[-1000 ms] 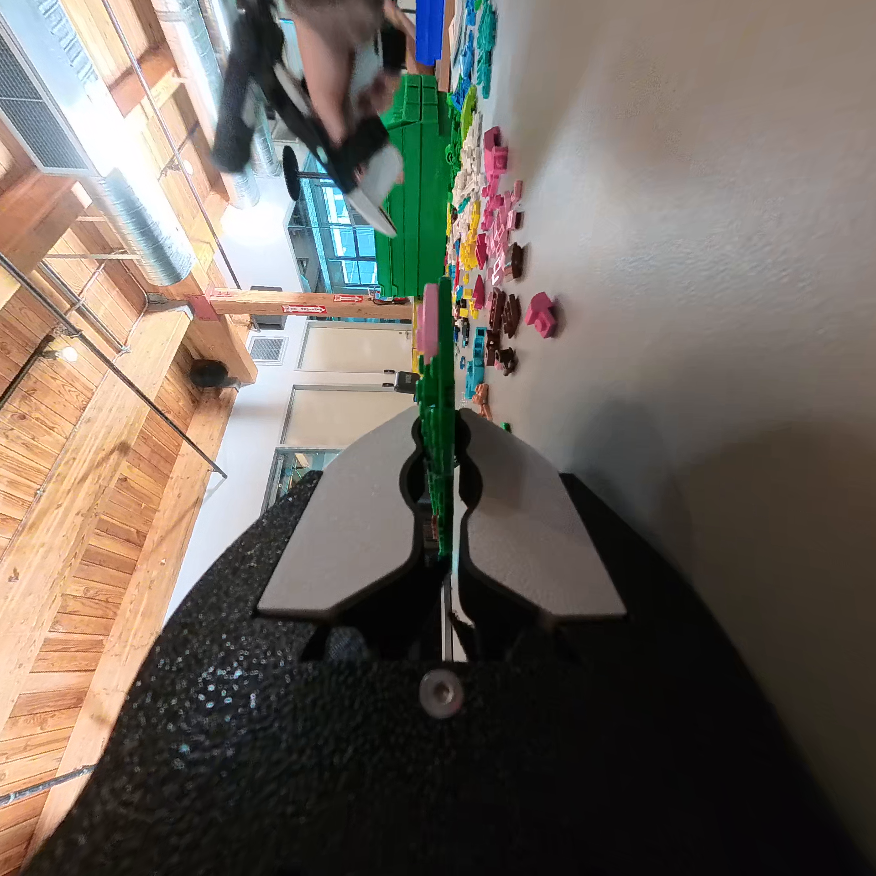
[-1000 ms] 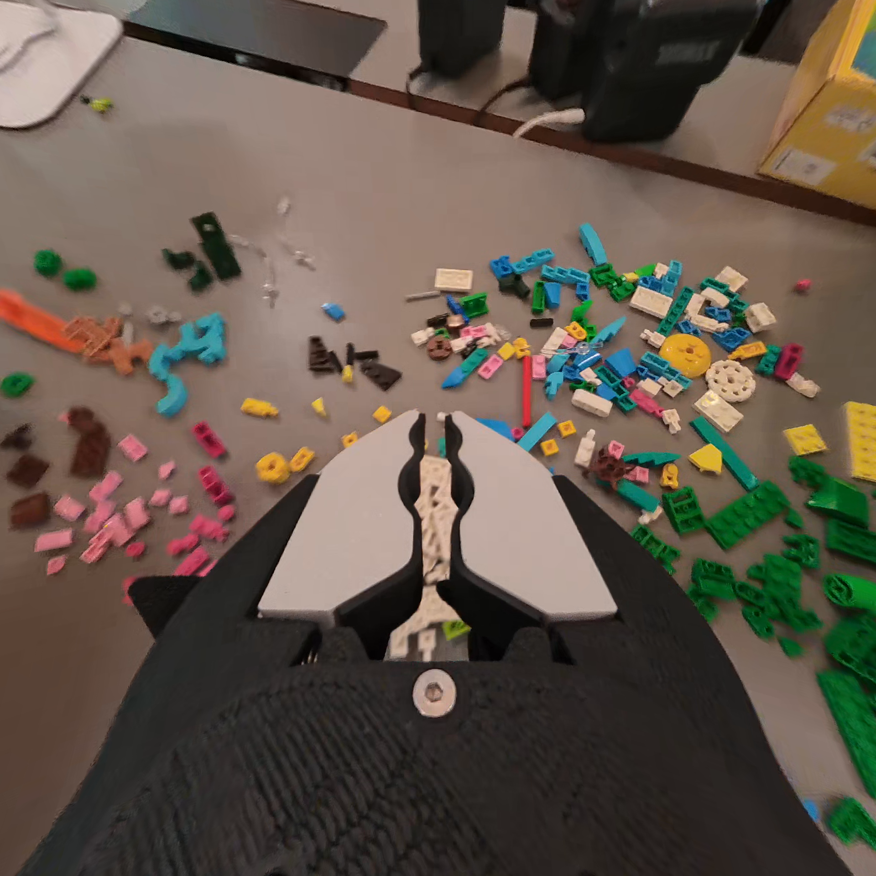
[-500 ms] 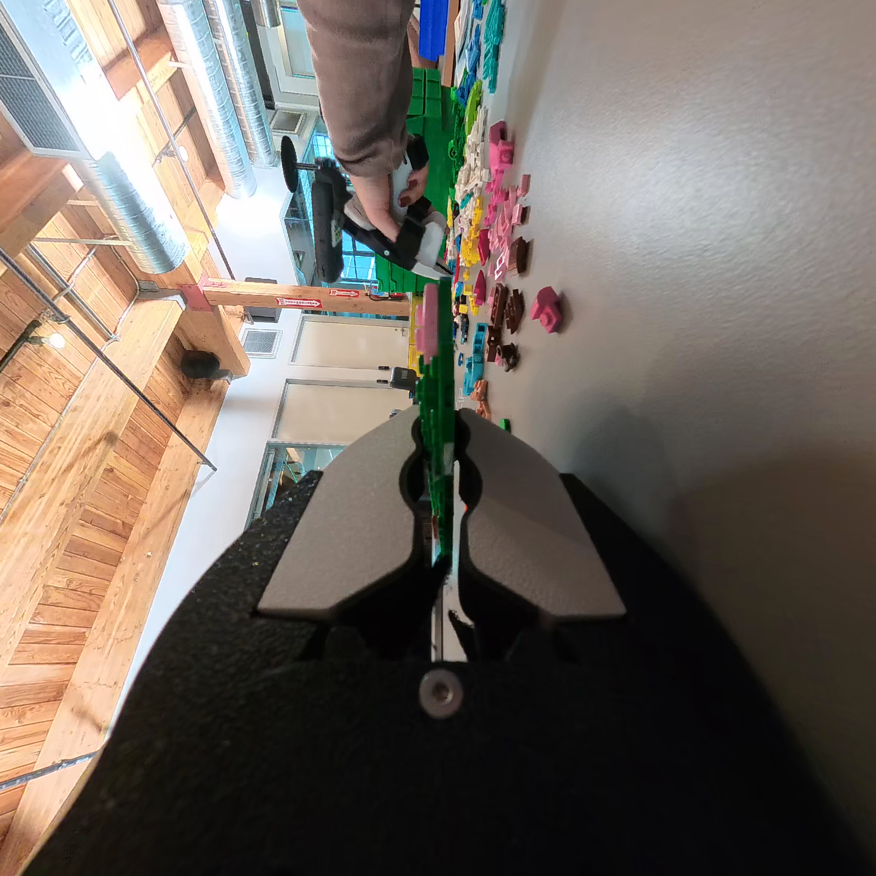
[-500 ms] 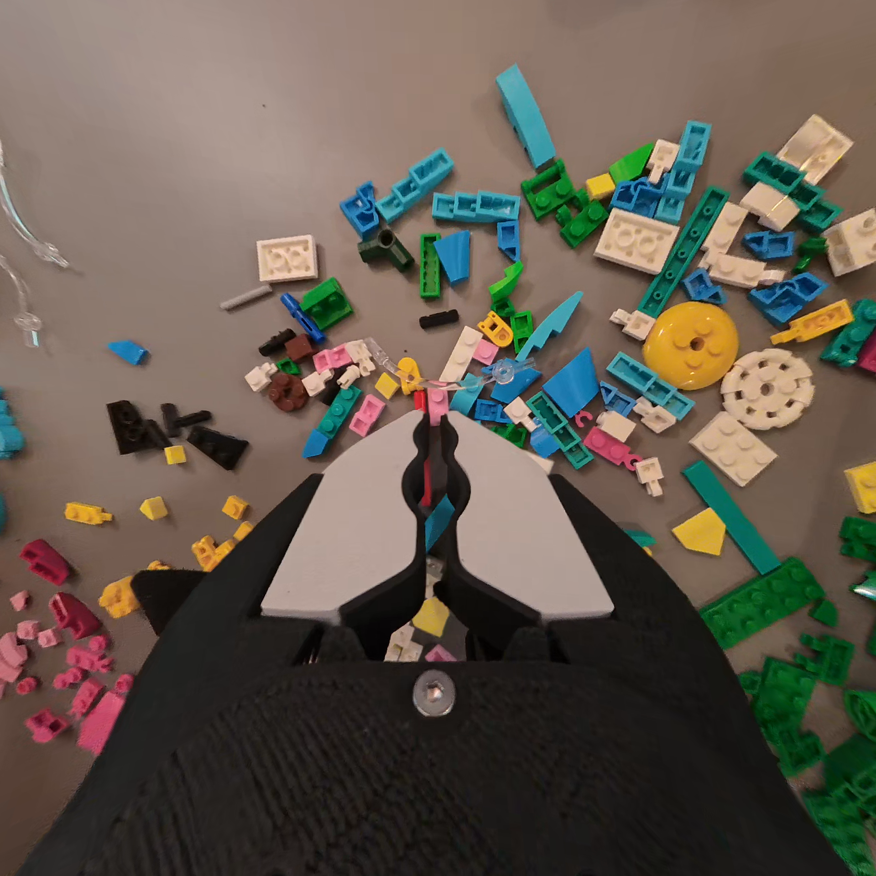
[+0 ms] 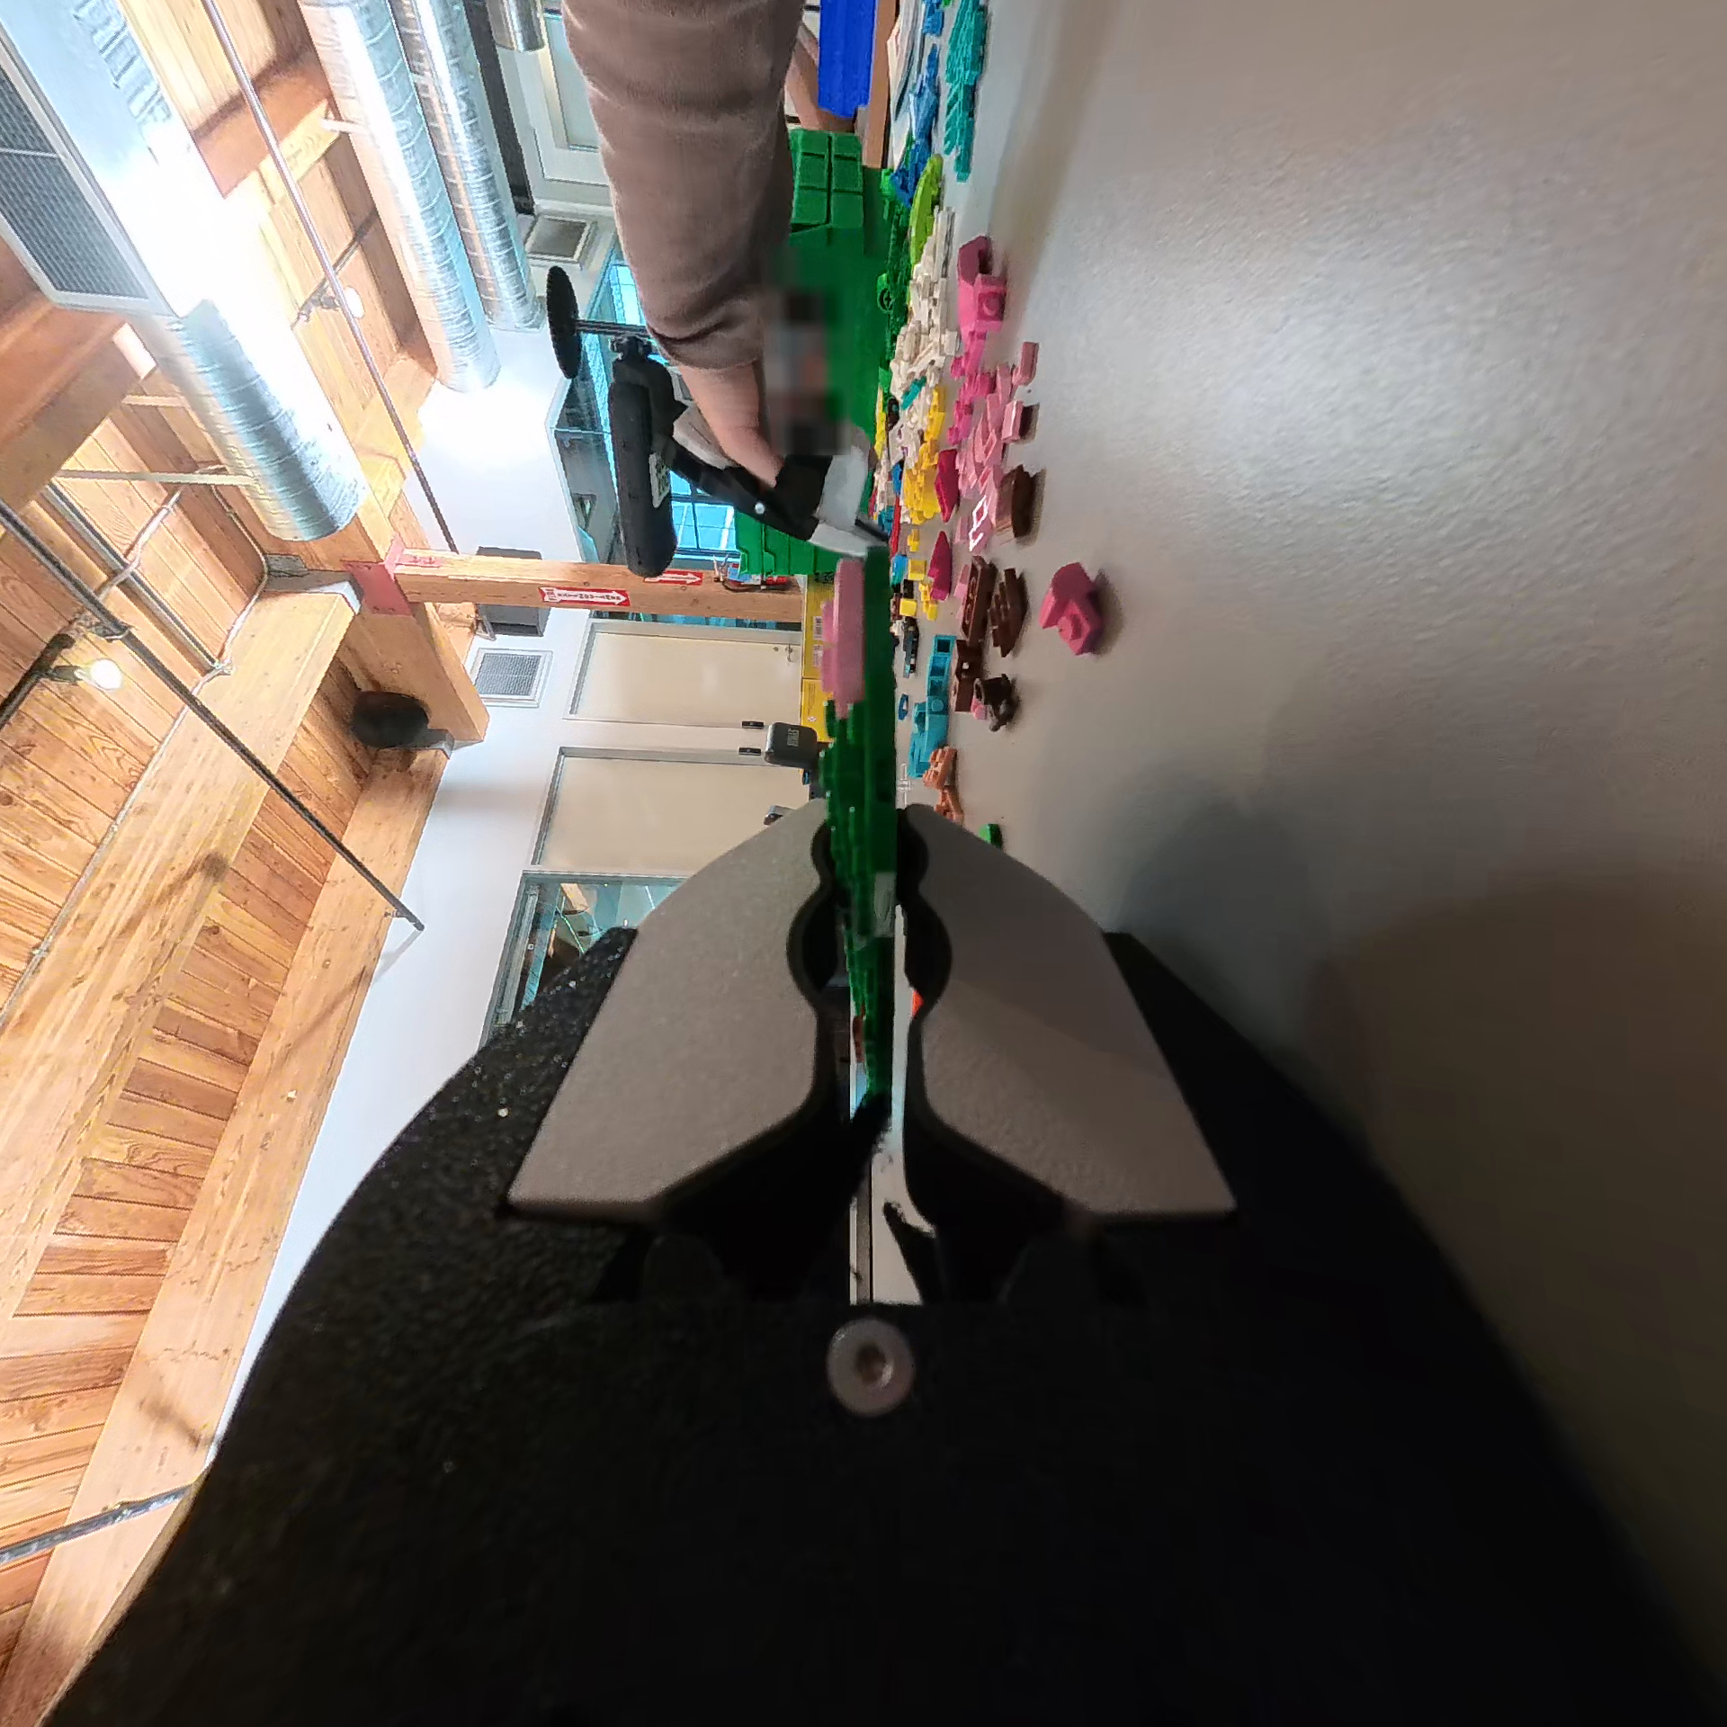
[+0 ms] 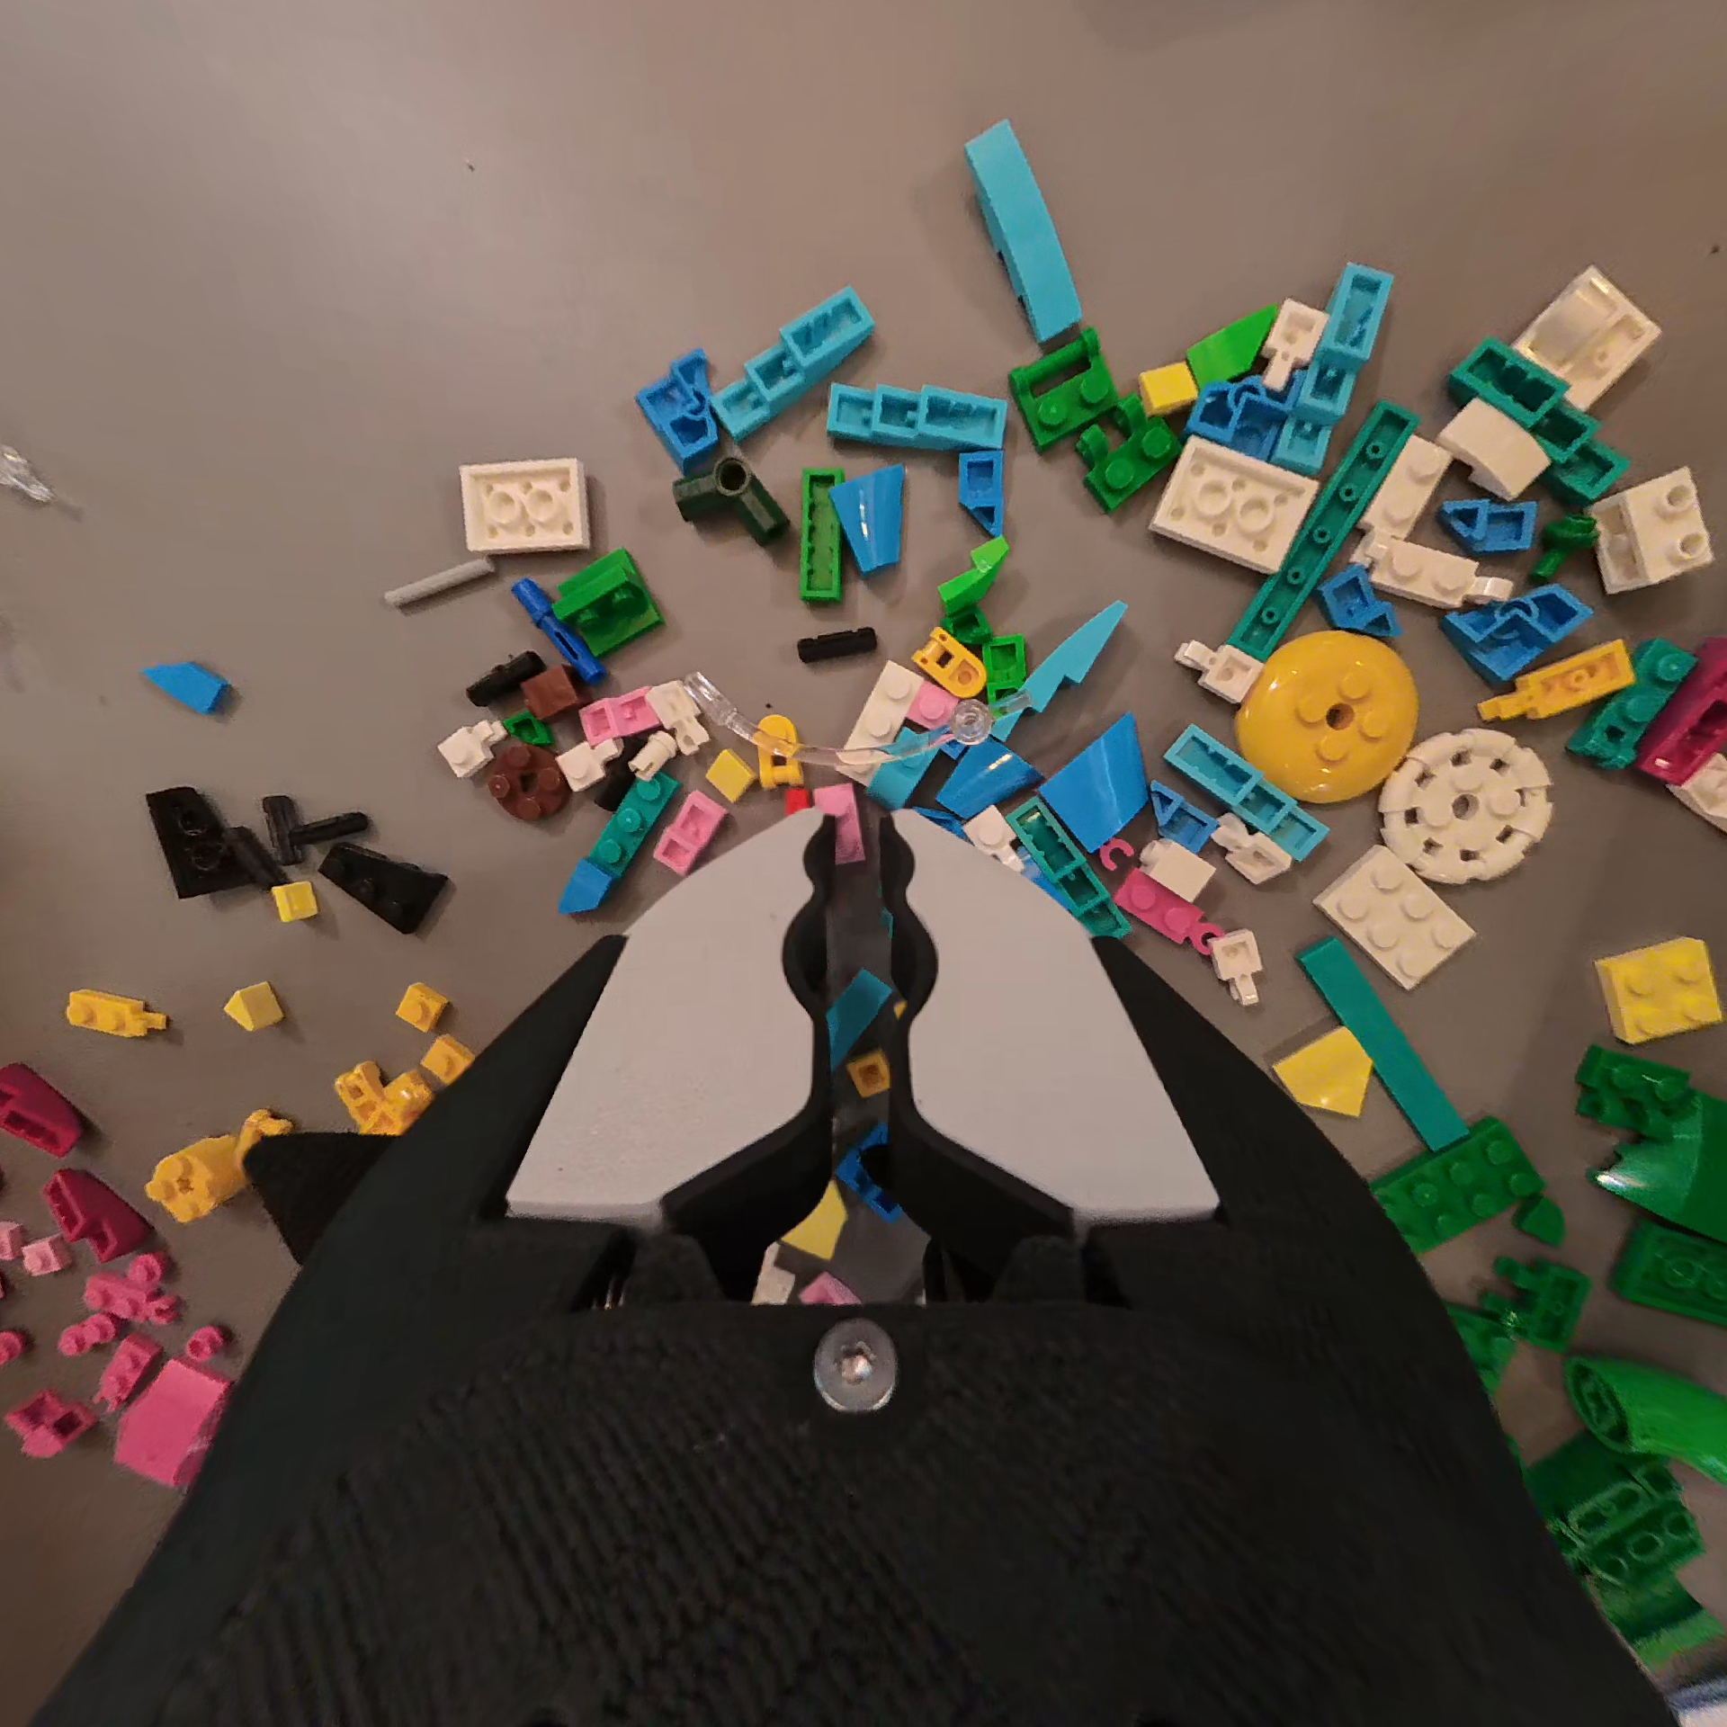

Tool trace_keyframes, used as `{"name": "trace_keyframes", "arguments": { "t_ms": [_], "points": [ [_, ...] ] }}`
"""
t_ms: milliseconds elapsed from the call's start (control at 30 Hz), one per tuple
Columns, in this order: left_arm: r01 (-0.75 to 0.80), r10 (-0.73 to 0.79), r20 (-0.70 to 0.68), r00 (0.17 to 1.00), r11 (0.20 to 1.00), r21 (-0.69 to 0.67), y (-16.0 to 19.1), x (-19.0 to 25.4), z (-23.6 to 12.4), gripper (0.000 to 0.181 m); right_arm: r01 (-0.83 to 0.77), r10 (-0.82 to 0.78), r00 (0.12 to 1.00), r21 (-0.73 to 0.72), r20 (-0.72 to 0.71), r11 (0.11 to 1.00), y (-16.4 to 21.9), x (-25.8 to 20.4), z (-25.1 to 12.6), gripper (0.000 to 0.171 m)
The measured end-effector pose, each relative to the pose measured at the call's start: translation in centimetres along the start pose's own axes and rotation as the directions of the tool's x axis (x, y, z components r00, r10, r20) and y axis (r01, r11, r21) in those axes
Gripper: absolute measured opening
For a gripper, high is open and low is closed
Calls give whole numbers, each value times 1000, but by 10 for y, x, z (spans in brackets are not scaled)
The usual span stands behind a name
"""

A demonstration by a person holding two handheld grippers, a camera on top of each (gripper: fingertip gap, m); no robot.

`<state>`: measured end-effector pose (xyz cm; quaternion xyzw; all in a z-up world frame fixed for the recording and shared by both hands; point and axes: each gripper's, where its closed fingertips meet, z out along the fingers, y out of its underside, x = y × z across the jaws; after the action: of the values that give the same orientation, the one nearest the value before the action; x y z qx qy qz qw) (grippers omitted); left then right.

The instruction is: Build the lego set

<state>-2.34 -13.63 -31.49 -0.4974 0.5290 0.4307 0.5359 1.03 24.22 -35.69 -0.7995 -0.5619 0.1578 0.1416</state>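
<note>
My left gripper is shut on a green plate assembly, seen edge-on and held off the grey table. A pink piece sits on its far end. My right gripper has its jaws shut with only a thin slit between them, and nothing shows held in it. It hangs low over the loose brick pile, tips just above a small pink brick and near a clear curved piece. It also shows in the left wrist view, in a person's hand beyond the plate.
Loose bricks cover the table: blue and teal ones at the top, a yellow disc and a white disc at the right, green pieces at the lower right, and pink ones and yellow ones at the lower left. Spacing between my two grippers at the tips: around 40 cm. The yellow disc is about 8 cm from my right fingertips and 45 cm from my left.
My right gripper has dropped closer to the brick pile, so the pieces look larger. My left gripper holds the green plate still.
</note>
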Motion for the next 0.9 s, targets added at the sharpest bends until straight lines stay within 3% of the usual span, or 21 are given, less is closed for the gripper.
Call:
{"name": "trace_keyframes", "arguments": {
  "t_ms": [267, 467, 533, 633, 700, 767, 900],
  "points": [
    [0, 0, 0, 1000, 1000, 1, 0, 0, 0, 9, 21, -20, 998, -23, 63, 1000, 3, -8, 2, 8],
    [-2, 2, 1, 1000, 1000, 2, -1, 0, 0, 9, 76, -76, 997, -6, 15, 997, 1, -5, -1, 6],
    [2, -2, 5, 1000, 1000, 1, 0, -1, 0, 9, 109, -110, 993, 45, 36, 993, -3, -17, -11, 6],
    [26, -24, 44, 999, 999, -29, 5, -9, 1, 9, 198, -241, 955, 235, 172, 952, -11, -73, -42, 6],
    [58, -56, 60, 997, 998, -28, 7, -13, 0, 9, 355, -480, 827, 391, 292, 849, -4, -143, -67, 6],
    [74, -73, 66, 995, 997, -5, 4, -15, -1, 8, 495, -697, 632, 516, 339, 699, 18, -213, -92, 6],
    [51, -53, 80, 995, 998, 31, -5, -17, -4, 9, 692, -906, 282, 587, 315, 420, 64, -310, -117, 6]
  ]
}}
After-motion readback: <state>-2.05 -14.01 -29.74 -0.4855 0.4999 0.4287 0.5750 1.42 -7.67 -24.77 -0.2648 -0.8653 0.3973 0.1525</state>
